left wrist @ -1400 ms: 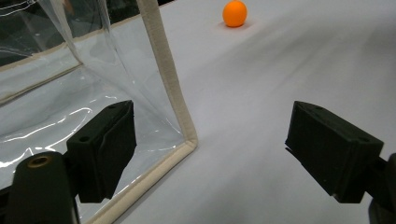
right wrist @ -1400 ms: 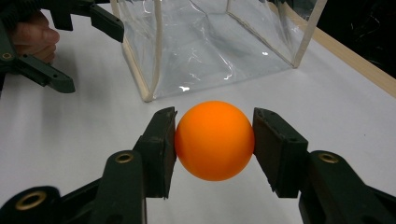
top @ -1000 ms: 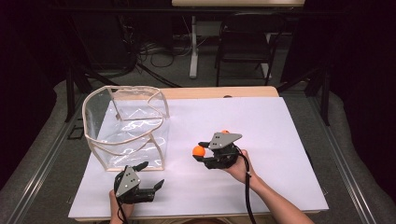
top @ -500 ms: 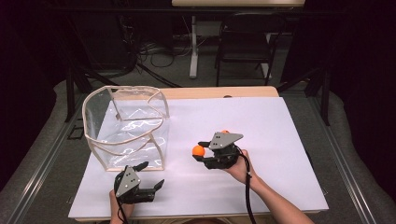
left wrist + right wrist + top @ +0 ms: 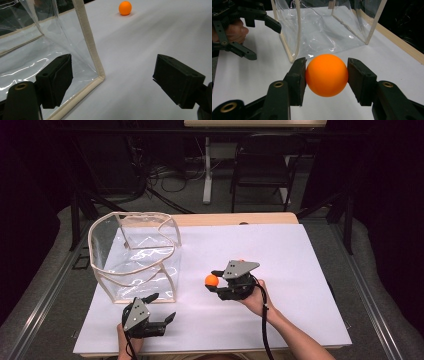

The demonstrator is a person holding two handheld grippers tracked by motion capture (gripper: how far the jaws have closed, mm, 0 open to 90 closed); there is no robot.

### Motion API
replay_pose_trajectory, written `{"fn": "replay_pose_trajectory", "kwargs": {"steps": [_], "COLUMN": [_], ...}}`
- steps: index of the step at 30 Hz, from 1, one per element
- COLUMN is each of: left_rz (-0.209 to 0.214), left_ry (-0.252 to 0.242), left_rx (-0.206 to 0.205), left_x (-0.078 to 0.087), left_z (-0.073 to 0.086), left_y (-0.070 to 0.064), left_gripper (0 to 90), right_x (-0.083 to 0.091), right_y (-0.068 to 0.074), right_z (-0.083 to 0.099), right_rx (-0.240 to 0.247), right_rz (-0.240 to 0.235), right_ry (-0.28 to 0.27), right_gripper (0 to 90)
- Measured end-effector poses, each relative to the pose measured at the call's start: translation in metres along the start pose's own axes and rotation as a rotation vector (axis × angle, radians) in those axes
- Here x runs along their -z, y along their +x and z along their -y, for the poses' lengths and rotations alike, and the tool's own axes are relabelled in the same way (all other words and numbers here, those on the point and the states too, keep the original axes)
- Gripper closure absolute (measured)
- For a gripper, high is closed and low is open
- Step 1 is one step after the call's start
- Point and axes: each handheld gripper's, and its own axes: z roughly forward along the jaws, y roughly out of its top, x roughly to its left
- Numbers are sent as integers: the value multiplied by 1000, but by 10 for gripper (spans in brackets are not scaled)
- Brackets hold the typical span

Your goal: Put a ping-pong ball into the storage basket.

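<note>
Ball held in right claw, clear of the bench.
Clamped on orange ball across its widest part, one pad either side. Probably light, hard, smooth and slippery: grip across the middle, gently, or expect it to squirt out. Left claw wide open, empty, beside corner of clear bag. Second orange ball resting farther off on bench.
</note>
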Motion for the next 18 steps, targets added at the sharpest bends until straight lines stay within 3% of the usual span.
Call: {"fn": "replay_pose_trajectory", "kwargs": {"steps": [18], "left_rz": [-12], "left_ry": [5], "left_rx": [1], "left_x": [0], "left_z": [1], "left_y": [1], "left_gripper": [159], "right_x": [-6], "right_y": [-4], "right_z": [-15], "right_rx": [14], "right_rz": [0], "right_ry": [-9], "right_gripper": [506]}}
